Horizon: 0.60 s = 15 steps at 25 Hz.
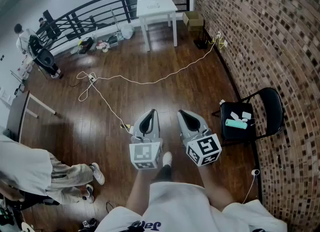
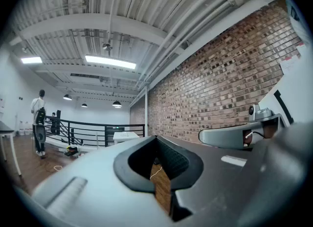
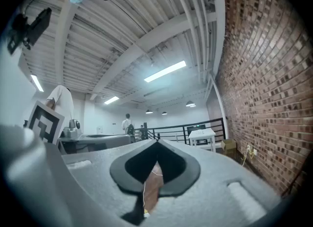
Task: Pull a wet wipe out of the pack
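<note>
A teal wet wipe pack lies on the seat of a black folding chair by the brick wall, next to two small white items. I hold both grippers level over the wooden floor, left of the chair and well apart from the pack. The left gripper and the right gripper point forward side by side. In each gripper view the jaws meet at the tips, left gripper and right gripper, with nothing between them. Neither gripper view shows the pack.
A brick wall runs along the right. A white cable trails over the floor ahead. A white table and cardboard boxes stand at the back by a black railing. A seated person's legs are at the lower left.
</note>
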Tool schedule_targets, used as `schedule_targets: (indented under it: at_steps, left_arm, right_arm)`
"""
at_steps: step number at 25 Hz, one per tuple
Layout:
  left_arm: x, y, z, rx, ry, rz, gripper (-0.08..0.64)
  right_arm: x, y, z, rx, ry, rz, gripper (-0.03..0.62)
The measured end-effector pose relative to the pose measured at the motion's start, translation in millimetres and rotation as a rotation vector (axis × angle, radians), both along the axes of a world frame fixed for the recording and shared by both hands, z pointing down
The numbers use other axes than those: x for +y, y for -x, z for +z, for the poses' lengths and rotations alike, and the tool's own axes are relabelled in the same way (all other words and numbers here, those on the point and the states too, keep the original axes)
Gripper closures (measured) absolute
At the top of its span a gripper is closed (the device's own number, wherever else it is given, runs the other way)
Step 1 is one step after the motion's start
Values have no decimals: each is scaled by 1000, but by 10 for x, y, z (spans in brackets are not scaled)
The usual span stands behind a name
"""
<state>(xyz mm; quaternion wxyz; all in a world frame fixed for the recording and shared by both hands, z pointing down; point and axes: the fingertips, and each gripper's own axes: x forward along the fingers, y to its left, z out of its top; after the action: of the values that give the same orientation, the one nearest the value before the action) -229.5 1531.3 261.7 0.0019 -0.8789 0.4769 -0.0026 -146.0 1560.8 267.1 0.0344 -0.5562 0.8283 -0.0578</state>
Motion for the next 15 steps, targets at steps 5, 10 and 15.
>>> schedule_targets:
  at_steps: [5, 10, 15]
  left_arm:
    - [-824, 134, -195, 20, -34, -43, 545]
    - [-1527, 332, -218, 35, -55, -51, 545]
    - [-2052, 564, -172, 107, -73, -62, 545]
  right_arm:
    - [-779, 246, -204, 50, -63, -48, 606]
    - [-1527, 384, -201, 97, -56, -33, 606]
    - [-2084, 415, -171, 32, -17, 7, 606]
